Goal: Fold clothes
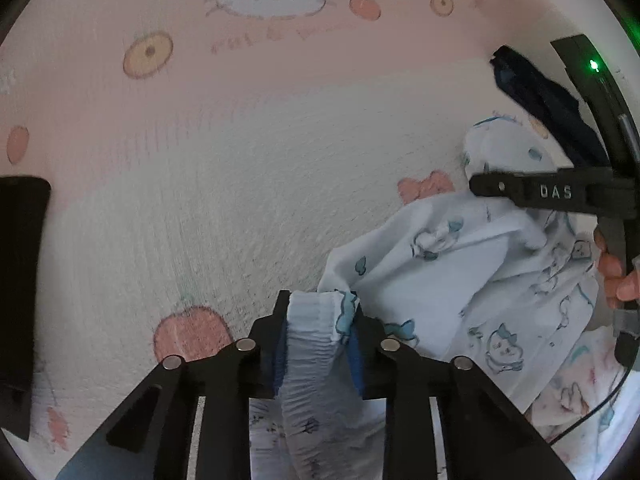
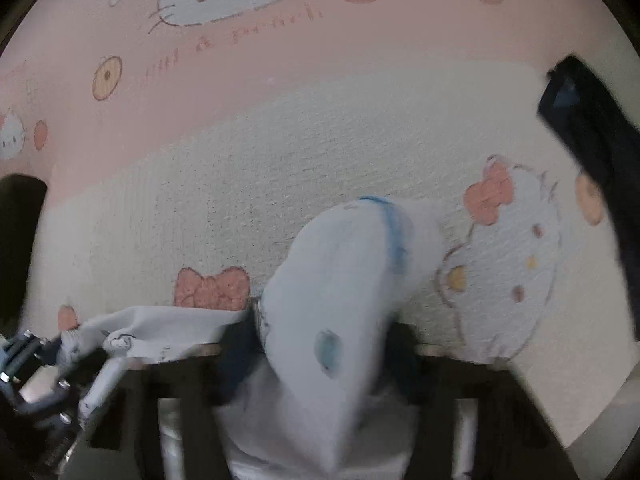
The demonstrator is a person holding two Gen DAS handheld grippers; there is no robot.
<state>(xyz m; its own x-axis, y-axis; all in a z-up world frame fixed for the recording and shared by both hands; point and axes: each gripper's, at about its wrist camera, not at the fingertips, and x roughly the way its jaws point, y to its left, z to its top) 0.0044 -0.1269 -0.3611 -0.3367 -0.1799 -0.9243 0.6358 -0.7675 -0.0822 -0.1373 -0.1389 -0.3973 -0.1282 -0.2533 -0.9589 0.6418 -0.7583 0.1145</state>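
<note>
garment: we see the white printed garment (image 1: 452, 264) bunched over the pink cartoon sheet (image 1: 208, 168).
left gripper (image 1: 320, 320): pointing steeply down, pads clamped on the gathered waistband.
right gripper (image 2: 320, 344): pointing down, blurred, closed on a fold of cloth.
left view only: fingers (image 1: 616, 276) of a hand on the right handle.
both views: dark cloth (image 2: 592, 148) at far right.

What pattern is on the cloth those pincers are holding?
White garment with small blue cartoon animals, clearest in the left wrist view.

Raised letters "DAS" stand on the black plastic arm of the right gripper (image 1: 554, 192), right of the left tool's tips; the pink writing on the pink-and-white cartoon-cat bedsheet (image 1: 224, 152) ahead is unreadable.
</note>
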